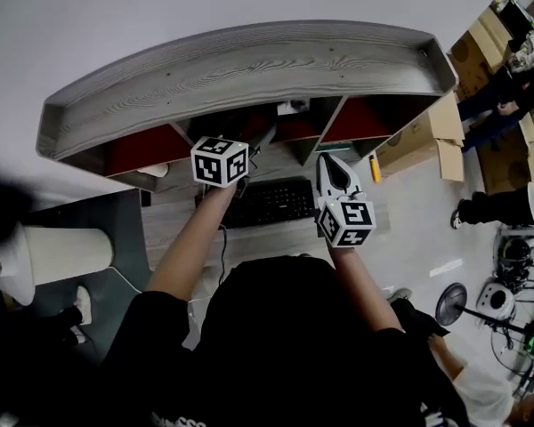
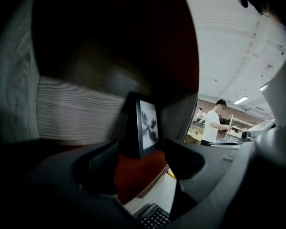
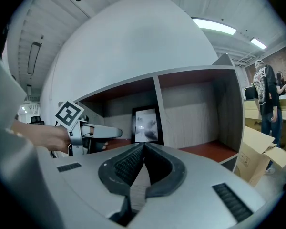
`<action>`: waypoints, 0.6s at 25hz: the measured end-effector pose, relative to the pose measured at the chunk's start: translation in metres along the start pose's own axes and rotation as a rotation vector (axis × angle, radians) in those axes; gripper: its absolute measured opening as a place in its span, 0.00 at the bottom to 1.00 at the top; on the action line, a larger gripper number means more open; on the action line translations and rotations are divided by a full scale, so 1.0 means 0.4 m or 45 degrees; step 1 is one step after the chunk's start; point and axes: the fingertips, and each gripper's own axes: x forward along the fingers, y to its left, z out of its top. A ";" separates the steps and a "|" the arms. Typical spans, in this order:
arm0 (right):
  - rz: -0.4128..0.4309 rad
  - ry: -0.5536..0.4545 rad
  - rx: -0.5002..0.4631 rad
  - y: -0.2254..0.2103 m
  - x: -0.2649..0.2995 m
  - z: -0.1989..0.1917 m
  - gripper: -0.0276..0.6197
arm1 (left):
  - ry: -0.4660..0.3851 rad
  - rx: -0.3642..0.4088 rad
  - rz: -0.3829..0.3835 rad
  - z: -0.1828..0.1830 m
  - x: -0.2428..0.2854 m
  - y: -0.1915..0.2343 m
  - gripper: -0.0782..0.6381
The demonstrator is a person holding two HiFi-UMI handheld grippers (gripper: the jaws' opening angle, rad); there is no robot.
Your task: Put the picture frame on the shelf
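Observation:
A black picture frame (image 2: 145,125) with a grey print stands upright on the red floor of a compartment in the grey wooden shelf (image 1: 249,65). It is right beside a divider. My left gripper (image 2: 142,152) is open, its jaws standing wide just in front of the frame and not touching it. The right gripper view shows the same frame (image 3: 147,124) in the middle compartment, with the left gripper (image 3: 115,133) just to its left. My right gripper (image 3: 144,149) is shut on nothing and hangs back over the desk (image 1: 334,163).
A black keyboard (image 1: 267,203) lies on the desk under the shelf. A yellow item (image 1: 375,167) lies by the shelf's right end, with cardboard boxes (image 1: 432,136) further right. A white cylinder (image 1: 58,254) sits at the left. People stand at the right (image 3: 269,99).

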 end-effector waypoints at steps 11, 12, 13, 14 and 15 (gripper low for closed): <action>0.065 0.004 -0.006 0.054 0.016 0.008 0.06 | -0.155 -0.070 0.122 -0.032 -0.280 -0.031 0.53; 0.066 0.002 -0.001 0.054 0.016 0.014 0.06 | -0.180 -0.080 0.141 -0.028 -0.307 -0.039 0.53; 0.069 -0.001 -0.002 0.055 0.016 0.022 0.06 | -0.206 -0.086 0.164 -0.025 -0.332 -0.045 0.52; 0.075 -0.004 -0.007 0.058 0.017 0.030 0.06 | -0.231 -0.092 0.188 -0.024 -0.354 -0.047 0.53; 0.081 -0.007 -0.016 0.063 0.018 0.037 0.06 | -0.252 -0.102 0.210 -0.025 -0.373 -0.045 0.52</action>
